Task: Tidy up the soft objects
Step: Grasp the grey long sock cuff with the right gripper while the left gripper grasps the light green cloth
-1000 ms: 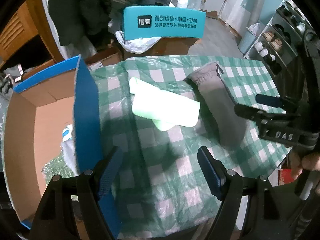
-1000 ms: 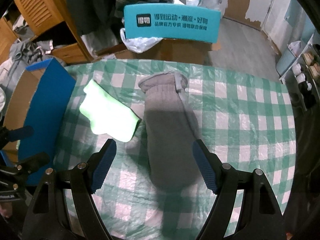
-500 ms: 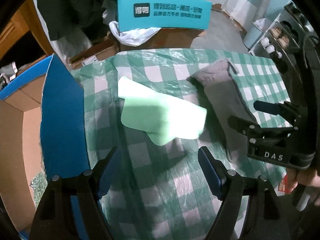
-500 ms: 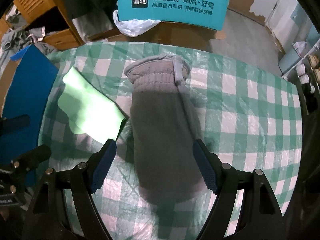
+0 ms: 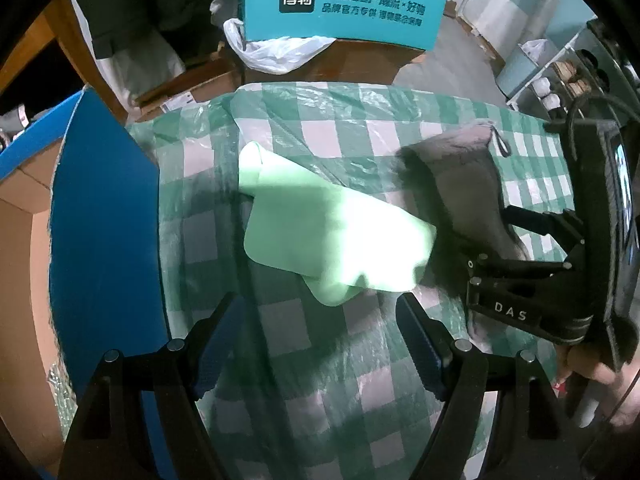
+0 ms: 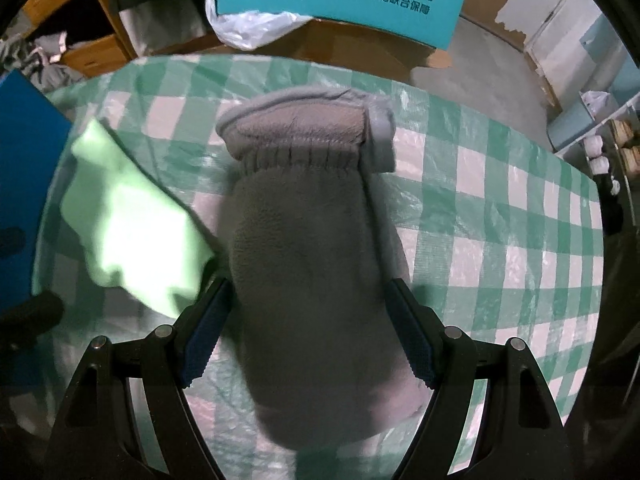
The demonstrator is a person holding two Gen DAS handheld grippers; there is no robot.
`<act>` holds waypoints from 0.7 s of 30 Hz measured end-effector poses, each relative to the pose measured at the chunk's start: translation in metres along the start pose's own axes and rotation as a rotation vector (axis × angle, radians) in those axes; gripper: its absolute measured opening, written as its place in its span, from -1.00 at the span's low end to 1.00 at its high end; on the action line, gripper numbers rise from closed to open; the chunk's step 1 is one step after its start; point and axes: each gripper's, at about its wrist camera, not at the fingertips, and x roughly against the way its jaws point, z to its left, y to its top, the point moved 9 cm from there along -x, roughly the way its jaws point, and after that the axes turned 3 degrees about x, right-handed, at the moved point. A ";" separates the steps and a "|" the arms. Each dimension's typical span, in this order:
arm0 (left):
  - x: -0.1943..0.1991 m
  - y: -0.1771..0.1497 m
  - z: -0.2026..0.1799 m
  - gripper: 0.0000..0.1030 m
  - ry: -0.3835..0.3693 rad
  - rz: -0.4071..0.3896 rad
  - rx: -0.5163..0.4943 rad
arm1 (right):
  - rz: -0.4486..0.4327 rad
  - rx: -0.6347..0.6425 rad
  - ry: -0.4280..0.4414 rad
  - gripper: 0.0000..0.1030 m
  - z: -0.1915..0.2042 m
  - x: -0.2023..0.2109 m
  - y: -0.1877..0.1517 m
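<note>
Presently the right gripper (image 6: 306, 332) stands wide apart astride the grey mitten (image 6: 312, 240), pads not yet pressing; judged best to settle lower and close across its middle; left gripper (image 5: 320, 344), likewise wide and empty, hangs just short of the green cloth (image 5: 332, 232), which touches the mitten; box (image 5: 100, 208) beside; nothing obstructs.

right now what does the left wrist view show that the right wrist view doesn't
Only the left wrist view: the open cardboard box's brown inside and the right gripper seen from the side, over the grey mitten.
Only the right wrist view: the mitten's whole length, cuff included, between the open jaws.
Both: light green cloth, grey mitten, checked tablecloth, teal sign.
</note>
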 end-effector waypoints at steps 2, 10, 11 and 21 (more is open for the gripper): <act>-0.002 0.002 0.003 0.55 -0.005 0.006 0.022 | 0.008 0.007 -0.018 0.51 -0.002 -0.005 -0.002; -0.016 0.015 0.001 0.55 -0.020 0.017 0.060 | -0.005 -0.026 0.036 0.23 -0.005 -0.011 -0.007; -0.019 0.016 -0.001 0.55 -0.023 0.019 0.060 | -0.008 -0.027 0.049 0.02 -0.005 -0.010 -0.007; -0.037 0.029 -0.007 0.67 0.024 0.006 0.098 | -0.032 -0.056 0.089 -0.62 -0.012 -0.002 -0.005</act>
